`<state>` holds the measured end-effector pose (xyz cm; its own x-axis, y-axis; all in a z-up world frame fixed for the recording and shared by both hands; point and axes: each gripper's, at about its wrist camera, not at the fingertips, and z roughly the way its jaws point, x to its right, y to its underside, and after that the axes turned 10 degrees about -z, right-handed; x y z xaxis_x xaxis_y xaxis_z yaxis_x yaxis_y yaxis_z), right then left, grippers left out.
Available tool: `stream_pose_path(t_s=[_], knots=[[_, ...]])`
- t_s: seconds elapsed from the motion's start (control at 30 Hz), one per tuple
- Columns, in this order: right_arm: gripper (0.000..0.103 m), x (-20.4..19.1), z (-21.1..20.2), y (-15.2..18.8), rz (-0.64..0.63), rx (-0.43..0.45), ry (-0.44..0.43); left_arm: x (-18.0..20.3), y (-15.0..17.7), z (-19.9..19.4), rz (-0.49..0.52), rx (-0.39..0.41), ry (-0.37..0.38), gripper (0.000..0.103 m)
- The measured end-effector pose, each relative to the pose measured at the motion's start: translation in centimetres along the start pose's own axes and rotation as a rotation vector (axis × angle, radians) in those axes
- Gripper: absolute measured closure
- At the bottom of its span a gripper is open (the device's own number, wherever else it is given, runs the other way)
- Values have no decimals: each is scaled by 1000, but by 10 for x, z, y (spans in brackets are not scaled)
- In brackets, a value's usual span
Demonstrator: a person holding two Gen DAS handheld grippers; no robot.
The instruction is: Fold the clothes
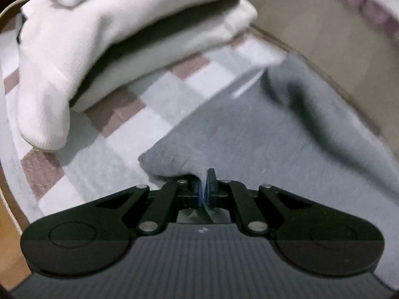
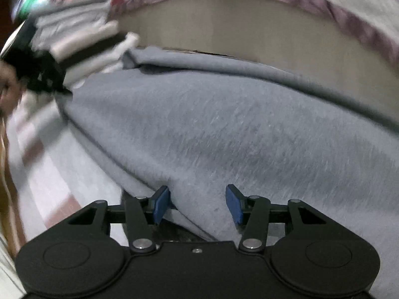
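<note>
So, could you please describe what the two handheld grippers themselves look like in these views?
The left gripper and right gripper look alike: matte black plastic bodies with two rounded lobes, black linkage arms joined by silver pivot pins, and blue pads on the fingers. The left one's housing is ribbed. No cables or sleeves show.
</note>
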<state>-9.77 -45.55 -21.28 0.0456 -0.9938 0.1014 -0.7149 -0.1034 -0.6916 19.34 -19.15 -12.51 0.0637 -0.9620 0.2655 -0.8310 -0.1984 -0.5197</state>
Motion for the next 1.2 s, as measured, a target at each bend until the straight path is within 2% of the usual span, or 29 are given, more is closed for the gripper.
stream_pose_path(t_s=[0.07, 0.13, 0.17, 0.2, 0.27, 0.33, 0.4, 0.47, 0.53, 0.63, 0.77, 0.8, 0.83, 0.87, 0.9, 0.93, 0.97, 1.0, 1.03, 1.07, 1.13, 1.2], knots=[[45, -9, 0, -2, -58, -6, 34, 7, -2, -18, 35, 76, 45, 99], [45, -10, 2, 0, -62, 21, 26, 17, 0, -31, 108, 139, 62, 100], [64, -10, 3, 2, -58, 38, 17, 19, 0, -35, 127, 150, 69, 100], [100, -10, 2, 1, -58, 46, 21, 16, -2, -34, 117, 123, 68, 100], [99, -8, -8, -5, -34, 53, 44, 7, -4, -27, 87, 46, 54, 100], [99, -4, -28, -13, 17, 70, 16, 1, -5, -14, 87, -26, 28, 99], [99, -6, -40, -15, 22, 43, -28, -6, -5, -1, 72, -95, -8, 98], [99, -9, -37, -11, 23, 6, -53, -11, -5, 4, 57, -132, -41, 94], [99, -16, -30, -10, 10, -36, -60, -15, -1, 2, 66, -131, -81, 94], [99, -23, -18, -9, -37, -79, -33, -18, 0, 5, 61, -144, -101, 94], [99, -21, -14, -7, -31, -90, -28, -20, 0, 8, 50, -164, -117, 94], [99, -21, -14, -7, -30, -90, -28, -20, 0, 10, 58, -166, -132, 90], [98, -21, -14, -7, -30, -91, -28, -18, 1, 9, 84, -160, -176, 83], [95, -20, -15, -7, -21, -94, -40, -14, 2, 4, 127, -138, -246, 81], [90, -14, -22, -9, 38, -87, -95, -9, 1, -7, 174, -101, -293, 81], [90, -6, -31, -13, 124, -73, -171, -6, -2, -24, 198, -57, -272, 78], [90, 4, -46, -18, 249, -5, -329, -6, -7, -46, 193, -12, -201, 71], [80, 13, -61, -22, 354, 85, -481, -8, -12, -65, 168, 26, -123, 51], [64, 16, -77, -29, 397, 166, -554, -9, -16, -76, 145, 50, -62, 45], [41, 12, -91, -39, 365, 219, -527, -8, -20, -82, 130, 68, 0, 45], [40, -1, -105, -59, 229, 268, -376, -1, -25, -72, 115, 32, 119, 45], [43, -12, -92, -78, 114, 229, -244, 11, -25, -45, 101, -59, 218, 46]])
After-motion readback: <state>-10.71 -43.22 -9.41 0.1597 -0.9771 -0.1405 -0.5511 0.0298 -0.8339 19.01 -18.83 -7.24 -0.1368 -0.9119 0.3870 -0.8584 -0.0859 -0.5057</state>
